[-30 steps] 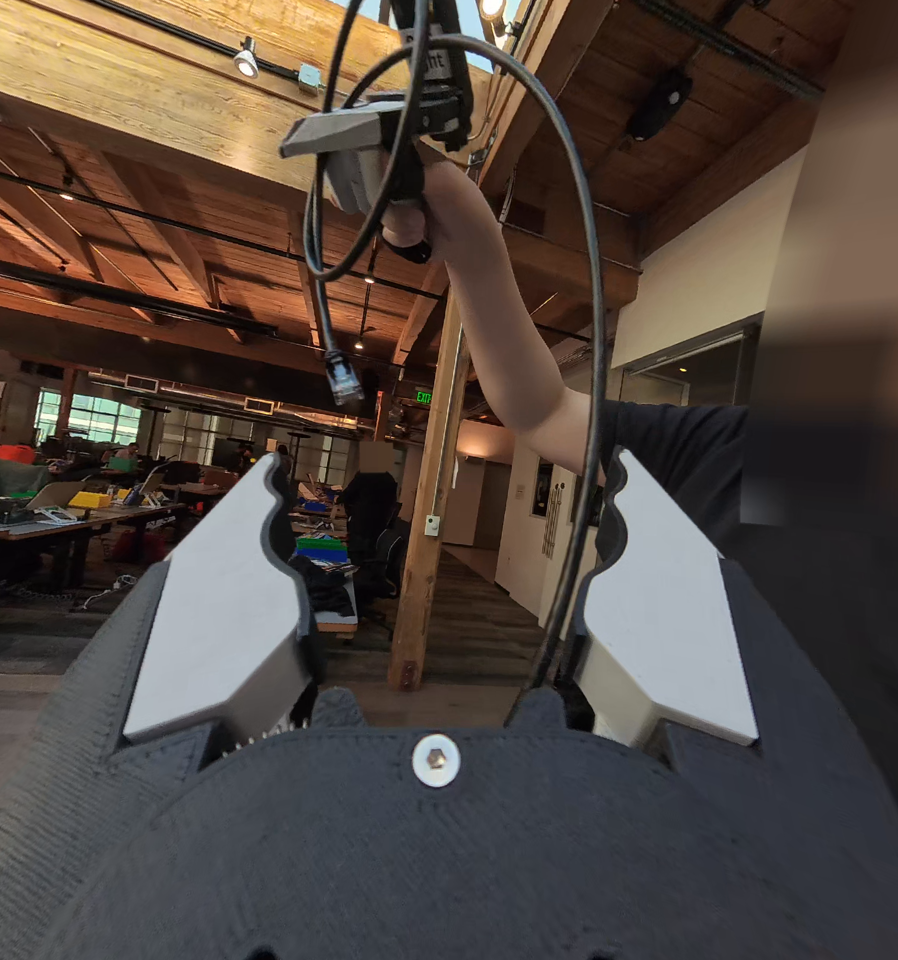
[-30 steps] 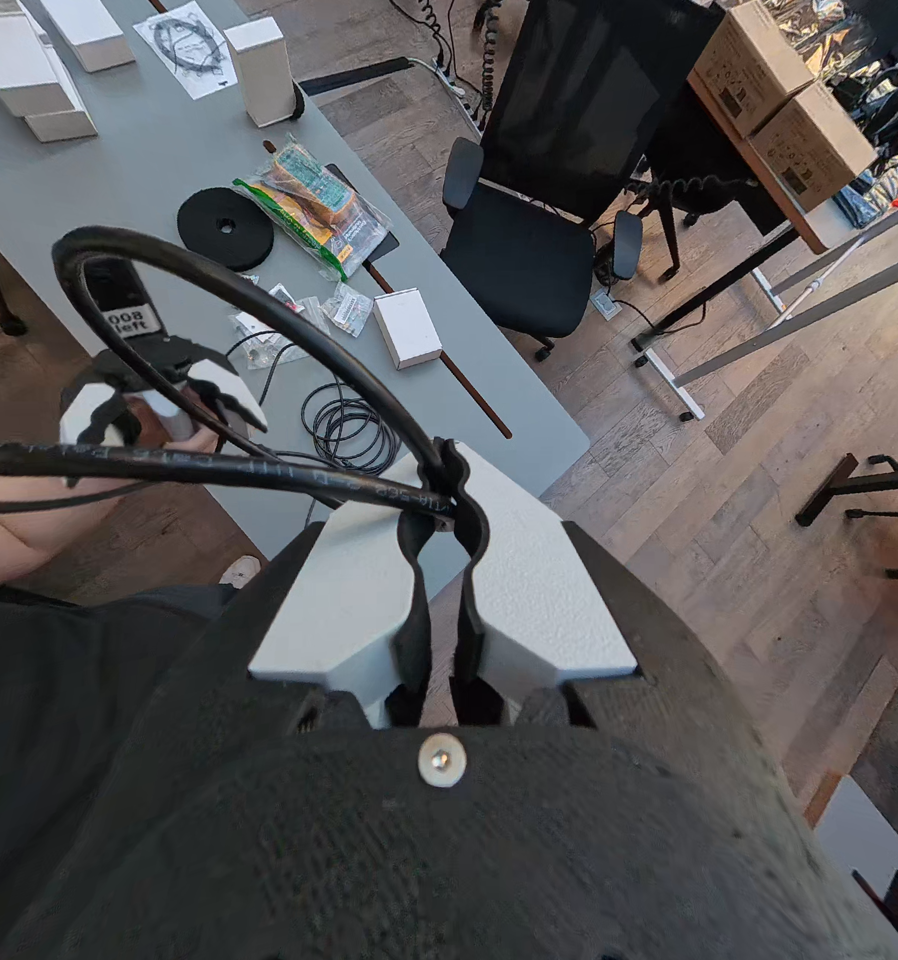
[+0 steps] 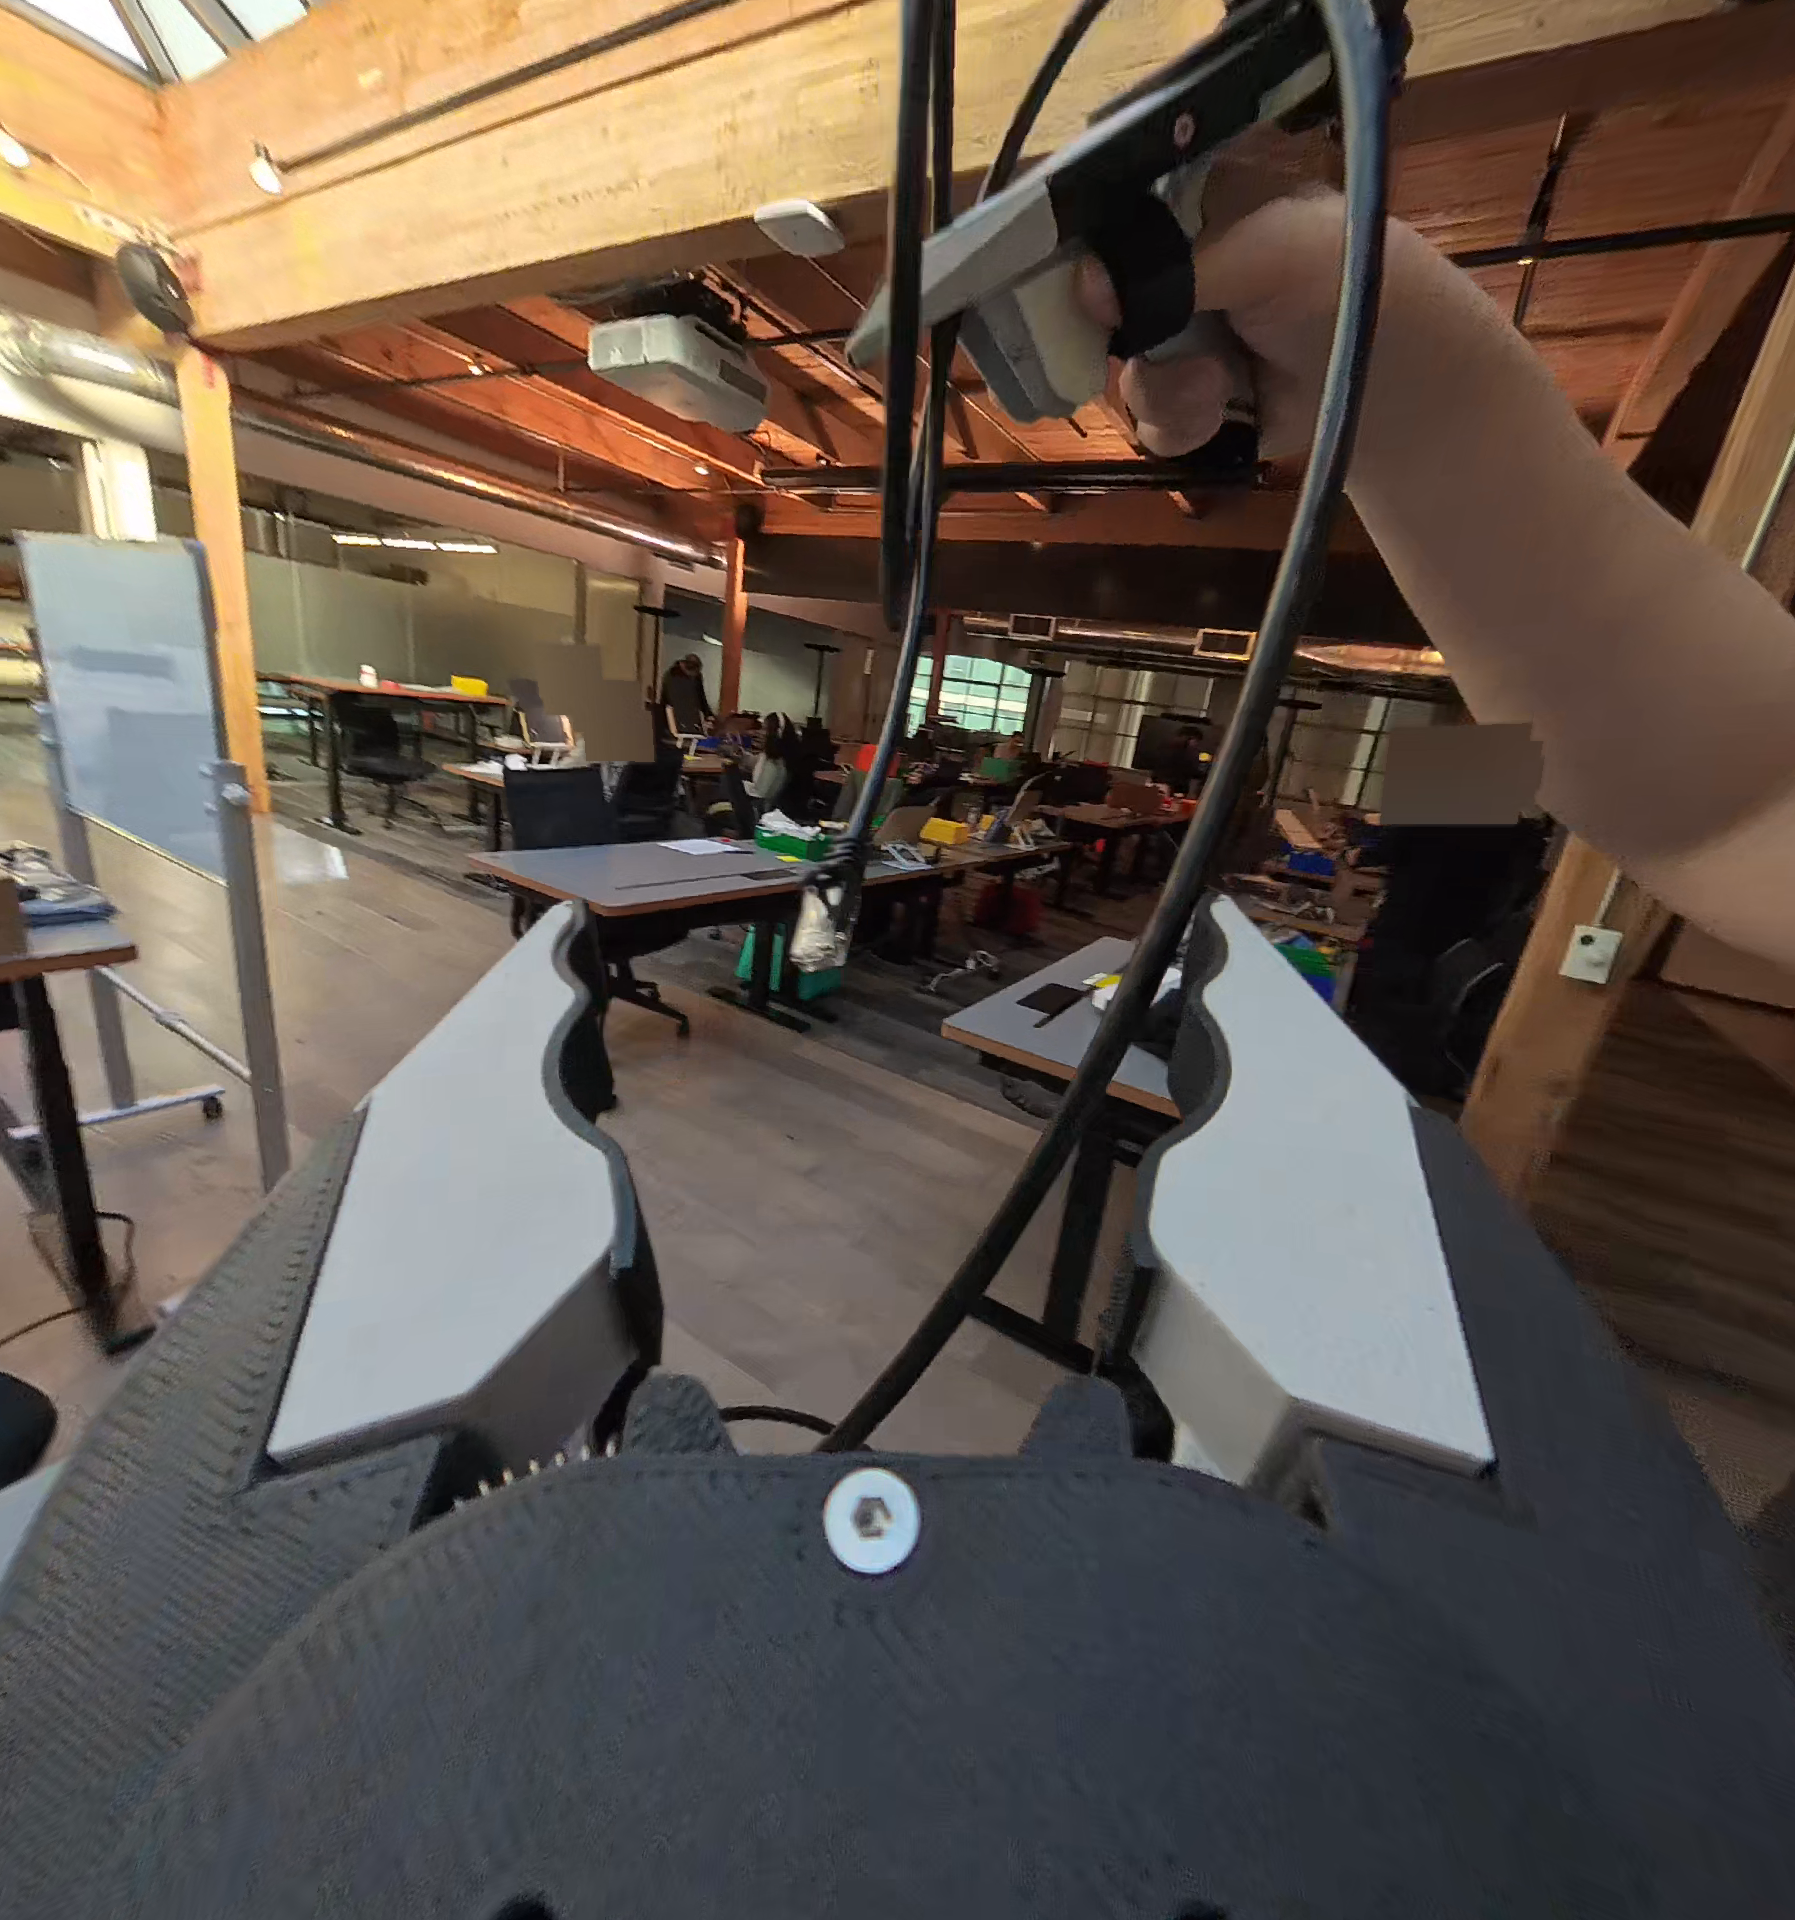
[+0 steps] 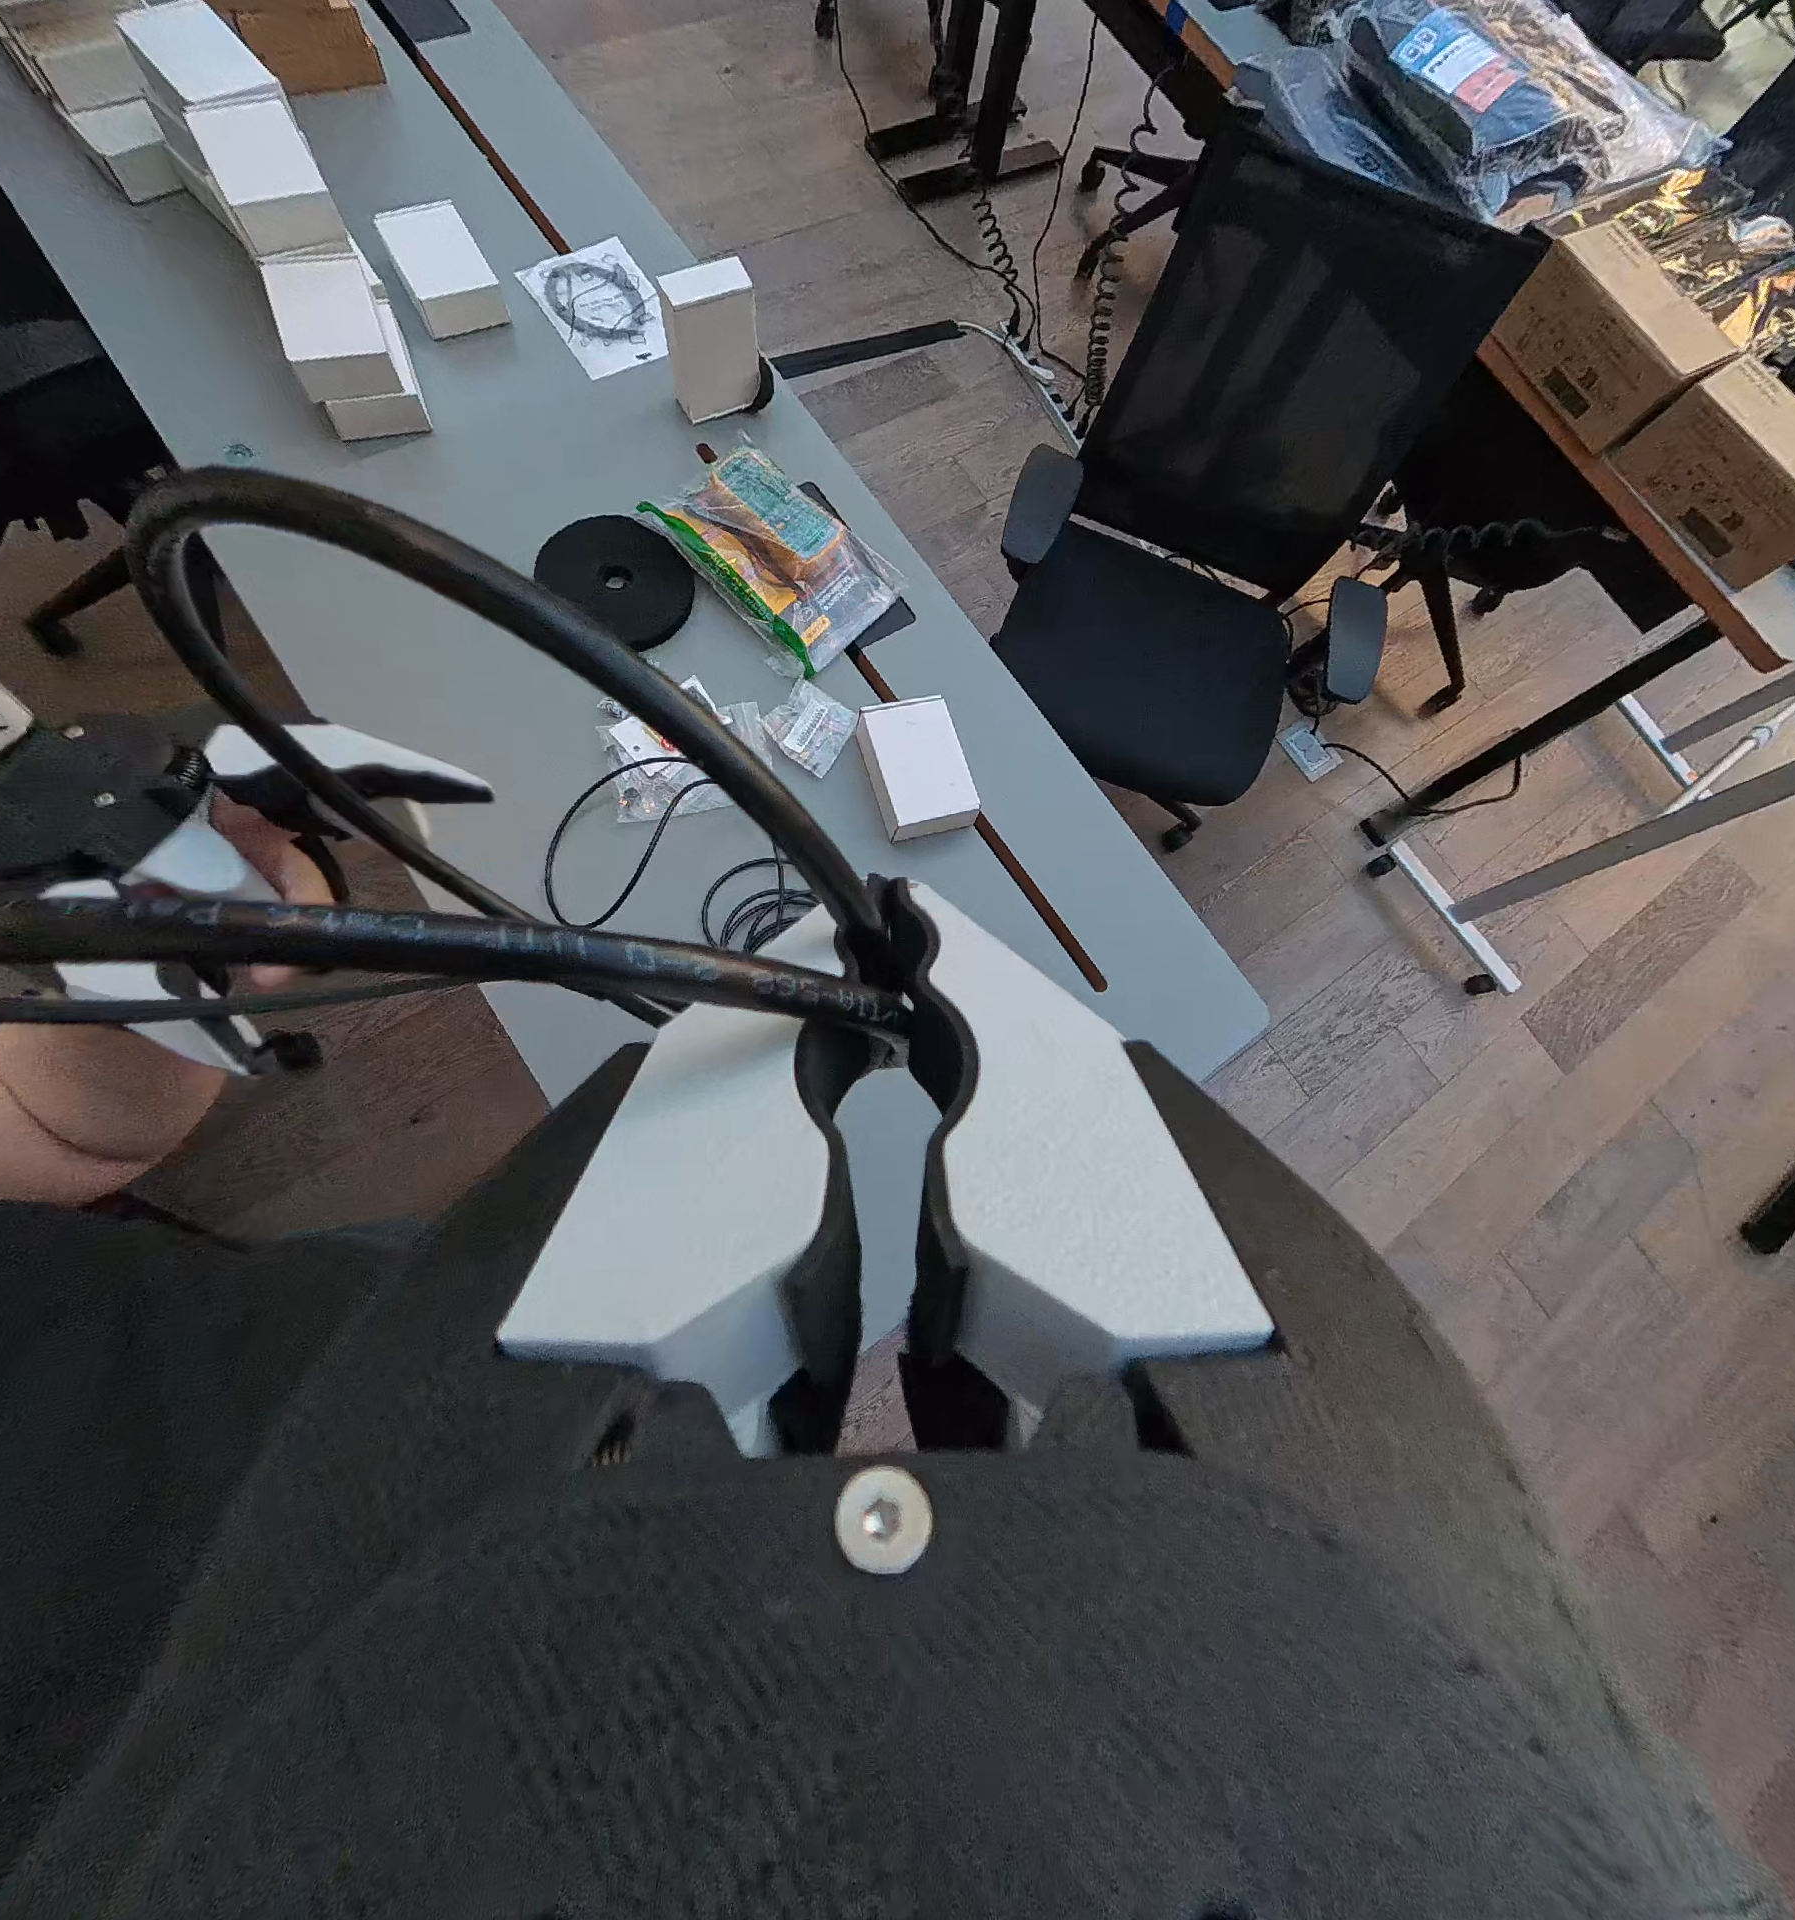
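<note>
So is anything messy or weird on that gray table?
A bit messy. Small clear bags lie scattered beside a loose coil of thin black cord on the gray table. Above it, the right claw pinches a thick black cable that loops through the air.

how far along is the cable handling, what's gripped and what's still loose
Done: the right gripper is shut on the black cable, which is lifted above the grey table in a loop.

In hand: the left gripper is open, and a strand of the cable runs between its fingers, ungripped.

Left: the plug end hangs free, and another thin coil lies on the table.
</note>
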A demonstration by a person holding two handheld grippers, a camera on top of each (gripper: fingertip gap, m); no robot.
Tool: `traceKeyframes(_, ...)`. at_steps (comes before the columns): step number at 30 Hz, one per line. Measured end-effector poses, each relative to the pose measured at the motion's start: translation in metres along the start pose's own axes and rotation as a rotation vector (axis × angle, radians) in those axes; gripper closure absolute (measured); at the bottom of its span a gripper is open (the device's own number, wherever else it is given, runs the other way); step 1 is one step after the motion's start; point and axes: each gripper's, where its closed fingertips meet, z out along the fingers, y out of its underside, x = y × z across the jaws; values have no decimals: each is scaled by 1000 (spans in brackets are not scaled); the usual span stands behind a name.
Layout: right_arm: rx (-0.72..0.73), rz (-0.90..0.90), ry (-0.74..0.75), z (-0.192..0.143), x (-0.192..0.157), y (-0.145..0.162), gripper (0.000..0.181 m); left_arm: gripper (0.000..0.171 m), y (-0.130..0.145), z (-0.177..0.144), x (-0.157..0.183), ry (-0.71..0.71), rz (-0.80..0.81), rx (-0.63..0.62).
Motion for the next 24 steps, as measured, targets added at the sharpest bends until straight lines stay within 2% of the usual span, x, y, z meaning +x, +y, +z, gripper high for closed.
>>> traceKeyframes(2, 14, -22, 5, 0, 0, -2, 181, 62, -18, -19, -9, -4, 13, 63)
traceKeyframes(3, 14, -21, 2, 1, -1, -3, 181, 68, -24, -28, -8, 37, 4, 90)
traceKeyframes(6, 10, -21, -3, 4, -2, -5, 181, 78, -18, -40, 2, 172, -85, 72)
traceKeyframes(10, 2, -28, 8, 9, -1, -8, 181, 110, 9, -28, 6, 175, -152, 14)
traceKeyframes(11, 4, -27, 6, 10, -1, -10, 181, 126, 16, -24, 9, 161, -148, -4)
traceKeyframes(12, 6, -26, 3, 11, -2, -11, 181, 139, 23, -20, 8, 126, -131, -22)
traceKeyframes(14, 6, -24, -5, 14, -4, -12, 181, 154, 33, -13, 10, 73, -55, -41)
traceKeyframes(16, 3, -14, -15, 16, -6, -12, 181, 154, 38, -7, 16, 70, -47, -29)
traceKeyframes(19, 3, -7, -28, 19, -8, -13, 181, 148, 46, 3, 31, 164, -169, -15)
traceKeyframes(22, 17, -17, -117, 19, -23, -15, 181, 142, 49, 11, 23, 175, -237, 28)
traceKeyframes(24, 21, -42, -191, 18, -35, -14, 181, 130, 46, 10, 15, 195, -198, 56)
